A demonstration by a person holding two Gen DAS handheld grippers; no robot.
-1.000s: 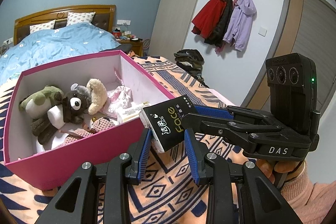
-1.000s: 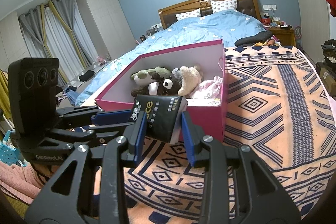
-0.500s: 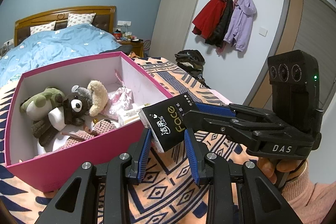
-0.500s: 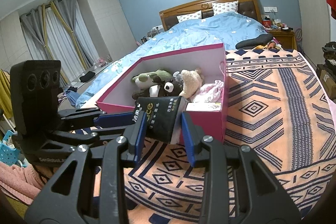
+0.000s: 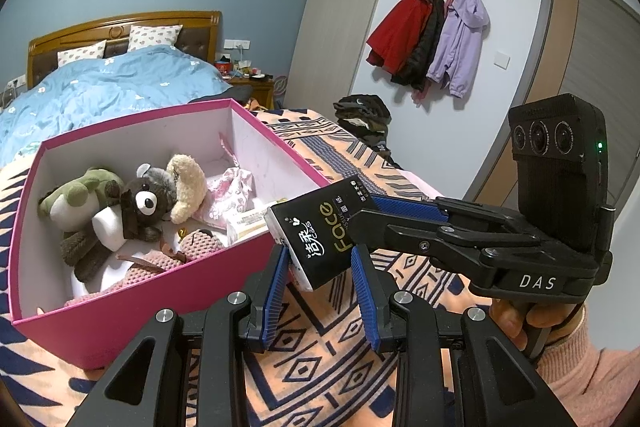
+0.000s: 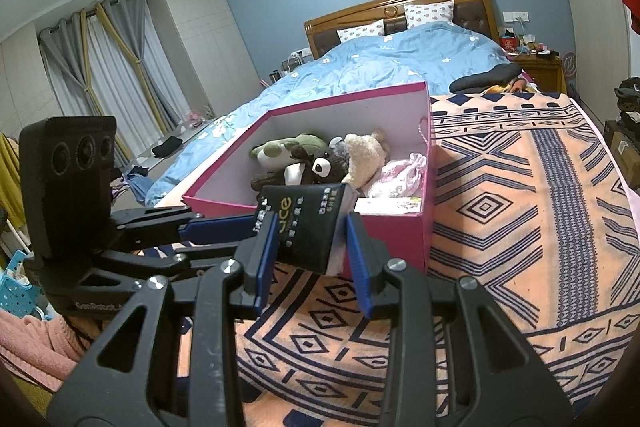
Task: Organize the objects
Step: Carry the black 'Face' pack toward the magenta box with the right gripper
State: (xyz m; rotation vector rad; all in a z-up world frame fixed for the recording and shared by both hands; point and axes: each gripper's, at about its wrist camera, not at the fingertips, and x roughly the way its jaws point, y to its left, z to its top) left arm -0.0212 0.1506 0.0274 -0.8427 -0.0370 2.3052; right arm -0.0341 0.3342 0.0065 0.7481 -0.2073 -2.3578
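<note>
Black pack (image 5: 320, 239) clamped by both grippers beside pink box (image 5: 132, 307).
Left gripper (image 5: 320, 291) view alone shows coats (image 5: 432, 39); right gripper (image 6: 310, 259) view, curtains (image 6: 116, 67).

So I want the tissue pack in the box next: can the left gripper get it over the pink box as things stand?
Probably yes: the left gripper holds the tissue pack right at the pink box's near corner, nothing between.
</note>
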